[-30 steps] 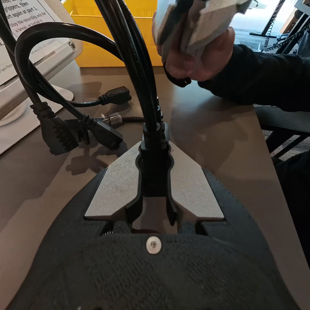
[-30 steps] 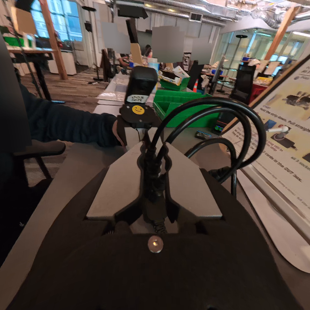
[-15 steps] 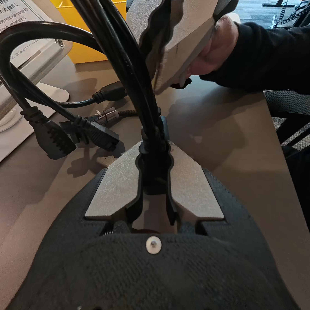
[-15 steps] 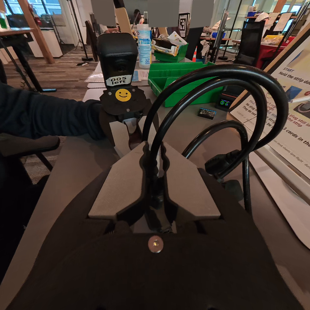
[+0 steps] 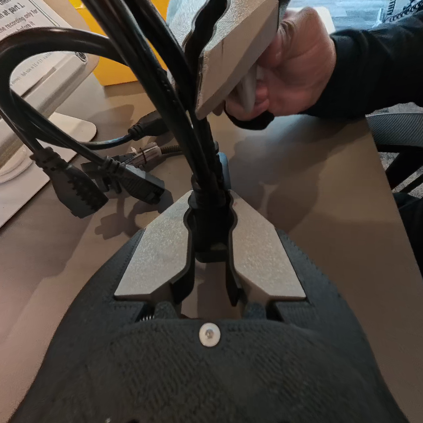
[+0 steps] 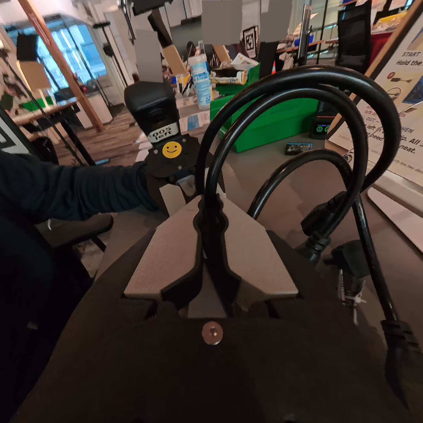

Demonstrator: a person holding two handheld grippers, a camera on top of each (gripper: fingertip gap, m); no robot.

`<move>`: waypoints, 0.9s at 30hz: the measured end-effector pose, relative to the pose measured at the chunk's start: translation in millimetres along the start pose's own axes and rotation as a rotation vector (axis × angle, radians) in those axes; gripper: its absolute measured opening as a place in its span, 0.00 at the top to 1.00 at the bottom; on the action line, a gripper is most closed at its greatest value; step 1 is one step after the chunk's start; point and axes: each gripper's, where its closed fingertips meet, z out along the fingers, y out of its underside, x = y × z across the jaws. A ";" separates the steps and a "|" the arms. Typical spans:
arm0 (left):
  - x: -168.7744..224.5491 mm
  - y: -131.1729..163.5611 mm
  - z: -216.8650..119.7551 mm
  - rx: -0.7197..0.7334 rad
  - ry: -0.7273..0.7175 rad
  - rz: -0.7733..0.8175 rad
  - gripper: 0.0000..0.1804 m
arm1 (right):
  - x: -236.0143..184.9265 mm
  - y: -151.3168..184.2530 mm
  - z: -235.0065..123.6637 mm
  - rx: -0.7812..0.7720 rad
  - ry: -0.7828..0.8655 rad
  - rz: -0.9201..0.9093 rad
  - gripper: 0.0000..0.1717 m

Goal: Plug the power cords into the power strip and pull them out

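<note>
A: State the worktop (image 5: pixel 309 206) edges and free room.

B: In the left wrist view the right edge of the worktop runs diagonally, close to the left gripper (image 5: pixel 209 194). Beyond it are a chair seat (image 5: pixel 398 128) and the floor. The surface between the gripper and that edge is bare. The left side is crowded: loose black plug ends (image 5: pixel 77 192) lie there, with a braided cable (image 5: pixel 169 150) and the white base of an instruction stand (image 5: pixel 73 128). A yellow bin (image 5: pixel 114 68) stands at the far side.

A: And in the right wrist view?

B: Green bins (image 6: pixel 274 123) stand at the far end. An instruction board (image 6: pixel 393 109) borders the right side. A small black device (image 6: pixel 298 148) lies between them.

A: Report the left jaws.

B: Held apart by a black block, taken to be the power strip (image 5: pixel 210 231), which rests on the worktop. Both pads press on its sides. Power cords (image 5: pixel 199 160) rise out of it.

A: Report the right jaws.

B: The right gripper (image 6: pixel 211 201) is nearly closed, pinching the black cords that loop up and over to the right. In the left wrist view it sits above the strip, tilted downward, gripped by a hand (image 5: pixel 295 68) in a dark sleeve.
</note>
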 end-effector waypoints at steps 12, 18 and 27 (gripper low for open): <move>2.3 -22.8 -22.2 0.126 0.039 -0.065 0.84 | 9.4 -21.0 -18.6 0.091 0.045 -0.065 0.96; -0.3 -20.3 -25.5 0.109 0.014 -0.061 0.78 | 14.6 -24.1 -22.9 0.141 0.069 -0.041 0.96; -5.6 -28.1 -42.7 0.182 0.085 -0.212 0.68 | 9.1 -35.8 -25.9 0.215 0.119 -0.082 0.96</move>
